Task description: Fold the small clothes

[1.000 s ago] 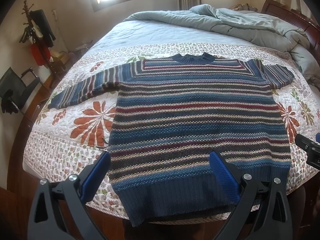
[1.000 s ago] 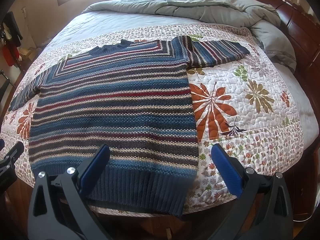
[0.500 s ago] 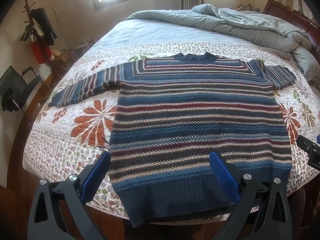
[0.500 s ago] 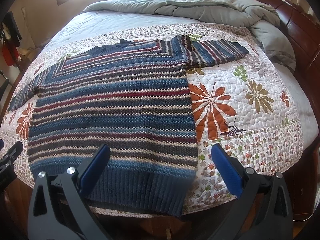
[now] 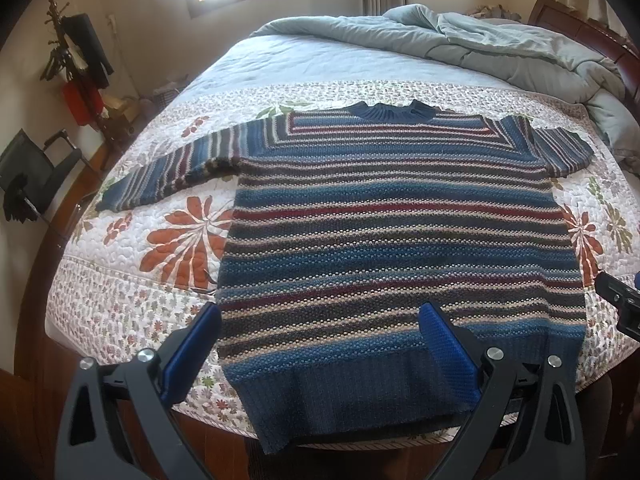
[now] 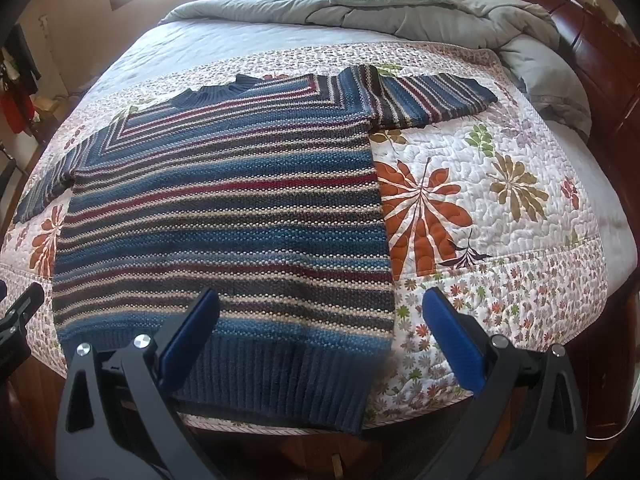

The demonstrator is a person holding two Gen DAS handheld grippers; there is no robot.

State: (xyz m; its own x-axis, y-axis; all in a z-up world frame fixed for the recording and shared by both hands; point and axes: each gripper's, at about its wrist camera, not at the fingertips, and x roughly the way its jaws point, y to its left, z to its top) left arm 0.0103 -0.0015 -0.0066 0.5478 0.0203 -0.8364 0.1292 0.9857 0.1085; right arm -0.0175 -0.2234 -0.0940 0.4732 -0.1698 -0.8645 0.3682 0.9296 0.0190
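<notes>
A striped knit sweater [image 5: 392, 232] in blue, red, cream and dark bands lies flat on the bed, collar far, ribbed hem hanging slightly over the near edge. Both sleeves spread out sideways. My left gripper [image 5: 320, 344] hovers open above the hem's left corner, nothing between its blue pads. The right wrist view shows the same sweater [image 6: 224, 220], with my right gripper [image 6: 320, 332] open over the hem's right corner, holding nothing. The right gripper's tip [image 5: 616, 304] peeks in at the left view's right edge.
A floral quilt [image 6: 480, 216] covers the bed's near half. A rumpled grey duvet [image 5: 480, 44] is bunched at the far end by a dark wooden headboard [image 6: 592, 40]. A chair [image 5: 32, 176] and coat rack [image 5: 76, 60] stand at the left wall.
Both grippers have crept slightly forward over the hem; the sweater lies as before and both stay open.
</notes>
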